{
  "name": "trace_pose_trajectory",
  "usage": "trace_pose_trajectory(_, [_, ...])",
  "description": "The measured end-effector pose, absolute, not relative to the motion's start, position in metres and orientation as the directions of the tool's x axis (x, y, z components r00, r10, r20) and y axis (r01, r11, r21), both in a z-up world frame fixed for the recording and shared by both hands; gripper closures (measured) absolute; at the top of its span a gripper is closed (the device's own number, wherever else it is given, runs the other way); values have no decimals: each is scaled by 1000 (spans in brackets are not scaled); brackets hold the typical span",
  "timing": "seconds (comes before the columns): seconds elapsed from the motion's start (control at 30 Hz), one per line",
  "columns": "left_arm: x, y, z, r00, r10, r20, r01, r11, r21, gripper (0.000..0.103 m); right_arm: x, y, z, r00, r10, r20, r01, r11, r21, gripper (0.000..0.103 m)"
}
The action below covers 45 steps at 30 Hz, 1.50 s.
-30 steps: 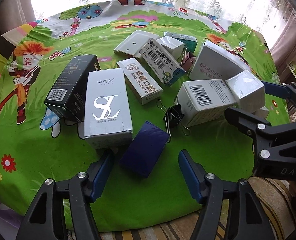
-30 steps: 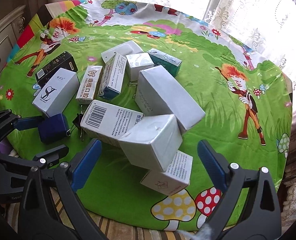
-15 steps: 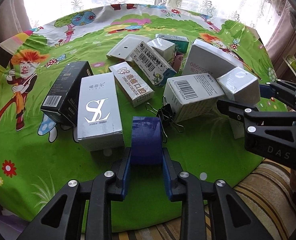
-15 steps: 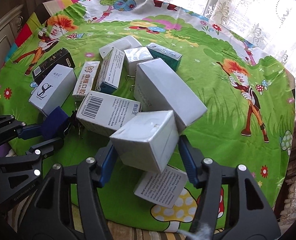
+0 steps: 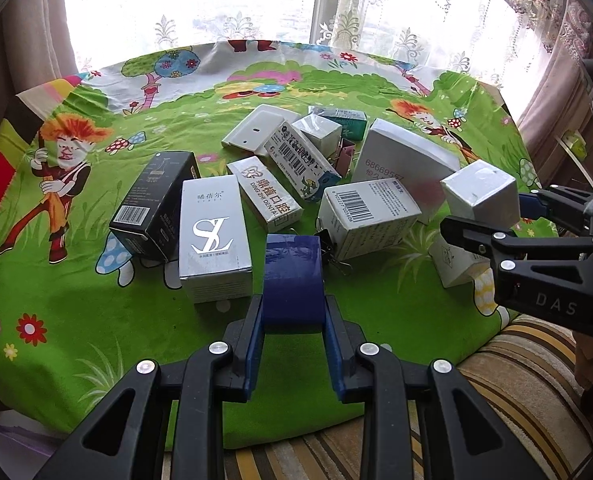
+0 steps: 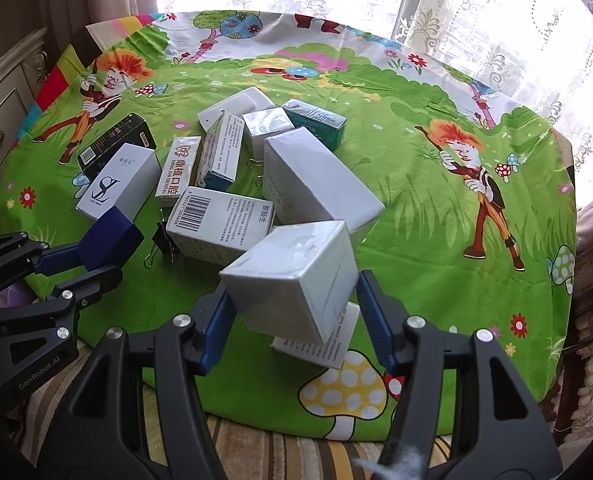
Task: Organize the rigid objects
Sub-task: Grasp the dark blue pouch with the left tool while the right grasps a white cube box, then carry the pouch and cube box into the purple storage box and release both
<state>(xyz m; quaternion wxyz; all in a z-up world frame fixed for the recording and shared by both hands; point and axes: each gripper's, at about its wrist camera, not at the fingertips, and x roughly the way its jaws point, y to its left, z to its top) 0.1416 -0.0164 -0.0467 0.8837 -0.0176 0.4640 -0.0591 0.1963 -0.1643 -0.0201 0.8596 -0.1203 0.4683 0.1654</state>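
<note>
The left tool (image 5: 293, 322) clamps a blue box (image 5: 292, 276) and the right tool (image 6: 292, 312) a white box (image 6: 292, 276), both at the bench's (image 5: 76, 320) near edge; about ten more boxes lie jumbled mid-bench, unsorted, so most work looks undone.

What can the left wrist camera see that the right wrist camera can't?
Only the left wrist view shows the pink binder clip tucked among the boxes.

Only the right wrist view shows the wooden drawer cabinet beside the table.

Both show the left gripper clamped on the blue box, the right gripper clamped on the silver-white box, the SL box and the barcode box on the green cartoon tablecloth.
</note>
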Motion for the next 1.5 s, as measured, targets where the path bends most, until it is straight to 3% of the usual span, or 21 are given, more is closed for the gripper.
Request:
trace_pose_trajectory(0.67, [106, 10, -20, 668, -130, -732, 3, 985, -172, 74, 174, -167, 10, 527, 225, -820, -396, 918, -3, 40])
trace_pose_trajectory(1.5, [26, 110, -26, 672, 9, -740, -290, 923, -253, 74, 126, -98, 9, 419, 358, -835, -562, 824, 72, 40])
